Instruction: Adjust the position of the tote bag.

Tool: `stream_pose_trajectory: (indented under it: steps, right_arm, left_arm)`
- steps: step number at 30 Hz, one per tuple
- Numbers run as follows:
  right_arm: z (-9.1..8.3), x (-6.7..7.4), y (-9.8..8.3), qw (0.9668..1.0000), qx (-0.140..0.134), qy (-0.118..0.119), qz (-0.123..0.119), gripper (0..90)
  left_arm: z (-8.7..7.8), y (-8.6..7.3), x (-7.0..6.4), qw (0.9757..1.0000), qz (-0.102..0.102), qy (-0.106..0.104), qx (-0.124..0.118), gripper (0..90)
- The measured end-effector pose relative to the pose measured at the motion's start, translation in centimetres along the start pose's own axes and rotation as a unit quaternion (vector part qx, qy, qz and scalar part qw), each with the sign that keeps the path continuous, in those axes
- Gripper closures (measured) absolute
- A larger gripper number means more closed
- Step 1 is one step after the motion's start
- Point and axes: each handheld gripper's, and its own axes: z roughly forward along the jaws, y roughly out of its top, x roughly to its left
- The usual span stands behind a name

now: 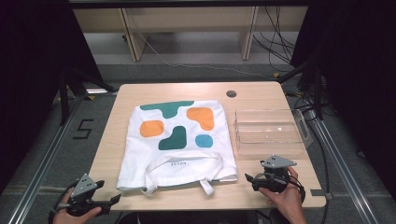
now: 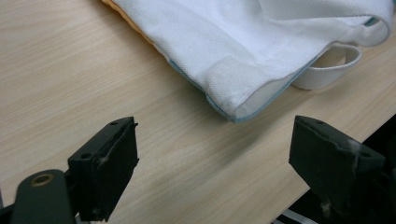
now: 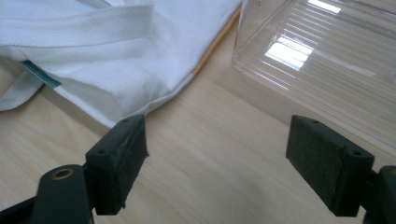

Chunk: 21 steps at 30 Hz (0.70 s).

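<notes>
Nothing has been handled yet, by the look of it: the white tote bag [image 1: 180, 142] lies flat and spread out in the middle of the table [image 1: 261, 95], printed side up, its open end and straps toward the near edge. The left gripper [image 1: 114, 199] hovers at the near left corner with its jaws wide apart and empty, aimed at the bag's near left corner. The right gripper [image 1: 248, 178] sits near the near right part of the table, jaws likewise spread with nothing between them, just beside the bag's near right corner. Judging from this, the work on the bag, probably folding or picking it up, is at its very start and all of it remains.

Count: one tote bag with two straps [image 1: 205, 184]; six coloured patches on it, three green or teal, two orange, one blue; one clear plastic tray [image 1: 299, 122] at the right edge, empty; two grippers.
</notes>
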Motion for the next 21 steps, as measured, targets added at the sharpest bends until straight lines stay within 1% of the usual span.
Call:
stream_pose_trajectory:
  steps: [1,2,3,4,5,6,7,8,9,10,11,12,13,14,15,16,17,18,19,20,21]
  right_arm:
    - [0.0,0.0,0.0,1.0,0.0,0.0,0.0,20.6]
    - [0.11,-0.09,-0.07,1.0,0.001,0.005,-0.001,20.2]
    - [0.01,-0.07,0.01,0.9998,0.012,0.011,0.007,20.5]
    - [0.01,-0.08,-0.04,1.0,0.006,0.003,0.004,20.6]
    - [-0.02,-0.07,-0.04,1.0,0.008,0.003,0.004,20.7]
    - [0.03,-0.15,-0.07,1.0,0.002,0.001,-0.007,21.1]
    - [0.03,-0.15,-0.07,1.0,0.002,0.001,-0.007,21.1]
    - [0.0,-0.04,0.04,1.0,0.003,-0.004,-0.008,21.6]
    - [0.0,-0.04,0.04,1.0,0.003,-0.004,-0.008,21.6]
    - [0.09,-0.15,-0.01,0.9998,-0.001,-0.007,-0.019,21.6]
    - [0.09,0.04,-0.04,0.9999,0.007,0.005,-0.014,22.6]
    - [0.09,0.04,-0.04,0.9999,0.007,0.005,-0.014,22.6]
    - [0.0,0.2,-0.01,0.9998,0.014,0.003,-0.011,22.2]
    - [0.01,0.22,-0.01,0.9998,0.014,0.003,-0.011,22.1]
    - [0.01,0.22,-0.01,0.9998,0.014,0.003,-0.011,22.1]
    - [0.11,0.12,0.01,0.9998,0.008,0.003,-0.019,22.3]
    - [0.03,0.34,0.0,0.9999,0.013,0.006,-0.009,22.4]
    - [0.12,0.2,0.05,0.9997,0.005,0.007,-0.021,22.3]
    - [0.15,0.14,0.1,0.9995,0.001,0.0,-0.032,22.2]
    - [0.08,0.32,0.16,0.9997,0.012,0.006,-0.021,22.1]
    - [0.14,0.38,0.15,0.9997,0.01,0.006,-0.02,22.0]
  left_arm:
    - [0.0,0.0,0.0,1.0,0.0,0.0,0.0,14.9]
    - [0.03,0.01,0.03,1.0,0.006,0.002,-0.003,14.9]
    - [-0.01,0.02,0.04,1.0,0.005,0.006,0.003,14.9]
    - [0.07,-0.01,0.05,1.0,0.001,0.004,0.002,14.9]
    - [0.07,-0.01,0.05,1.0,0.0,0.003,0.002,14.9]
    - [0.17,-0.03,-0.02,0.9999,0.001,0.007,-0.008,15.0]
    - [0.17,-0.03,-0.02,0.9999,0.001,0.007,-0.008,15.0]
    - [0.21,-0.04,-0.12,0.9999,-0.01,0.007,-0.007,15.0]
    - [0.21,-0.04,-0.12,0.9999,-0.01,0.007,-0.007,15.0]
    - [-0.02,0.01,0.08,0.9999,0.006,0.008,0.008,15.0]
    - [0.02,-0.01,0.06,1.0,0.003,0.005,0.008,15.1]
    - [0.08,-0.04,0.04,1.0,0.002,0.004,0.004,15.1]
    - [0.23,-0.04,-0.03,0.9999,0.001,0.009,-0.008,15.1]
    - [-0.01,-0.02,0.28,0.9996,0.024,0.008,0.008,15.1]
    - [-0.01,-0.02,0.28,0.9996,0.024,0.008,0.008,15.1]
    - [-0.01,-0.03,0.27,0.9996,0.025,0.008,0.008,15.1]
    - [-0.02,-0.04,0.26,0.9996,0.025,0.009,0.009,15.3]
    - [-0.02,-0.04,0.27,0.9996,0.025,0.01,0.009,15.4]
    - [-0.09,0.06,0.27,0.9995,0.026,0.012,0.016,15.4]
    - [-0.09,0.08,0.17,0.9996,0.022,0.014,0.015,15.5]
    - [-0.04,0.08,0.08,0.9997,0.019,0.015,0.009,15.7]
